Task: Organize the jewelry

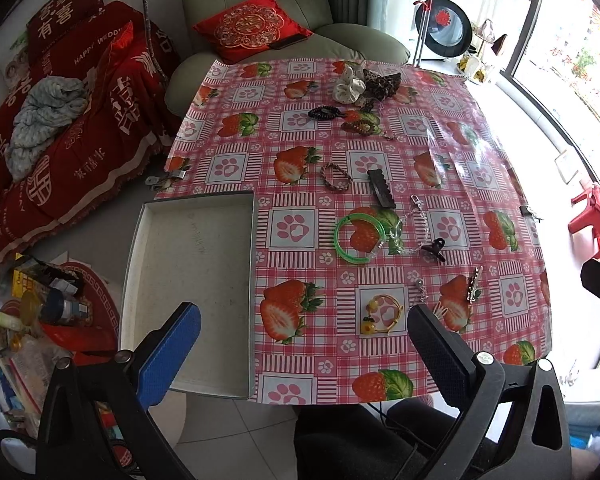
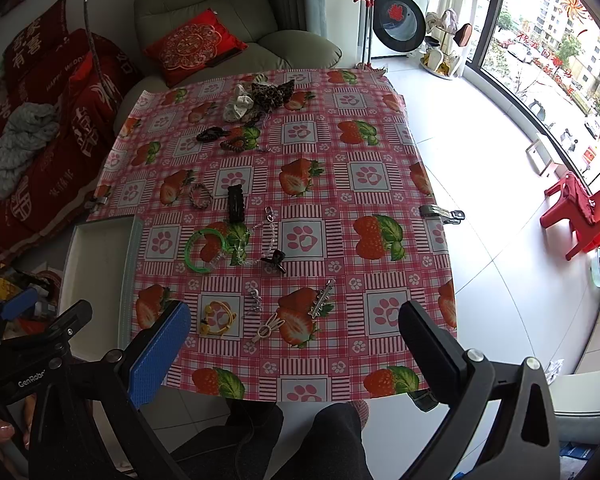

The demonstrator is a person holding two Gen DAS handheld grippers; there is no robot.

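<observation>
Jewelry lies scattered on a table with a strawberry-and-paw cloth point(image 1: 496, 184). A green bangle point(image 1: 356, 238) point(image 2: 204, 248), a yellow bracelet point(image 1: 382, 314) point(image 2: 218, 318), a clear bead chain point(image 1: 410, 226), a black claw clip point(image 1: 434, 248) point(image 2: 275, 261), a black barrette point(image 1: 381, 188) point(image 2: 236, 202) and a braided bracelet point(image 1: 335, 176) lie mid-table. An empty white tray point(image 1: 192, 264) point(image 2: 96, 264) sits at the left edge. My left gripper point(image 1: 304, 352) hovers open over the near edge, holding nothing. My right gripper point(image 2: 294, 344) is open too, above the near edge.
Scrunchies point(image 1: 364, 80) and dark hair ties point(image 1: 326, 113) lie at the far side. Metal clamps point(image 2: 440, 213) pin the cloth. A green armchair point(image 1: 256, 8) stands behind the table, a red-covered sofa point(image 1: 60, 128) at left, clutter point(image 1: 40, 312) beside the tray, a person's legs point(image 2: 324, 440) below.
</observation>
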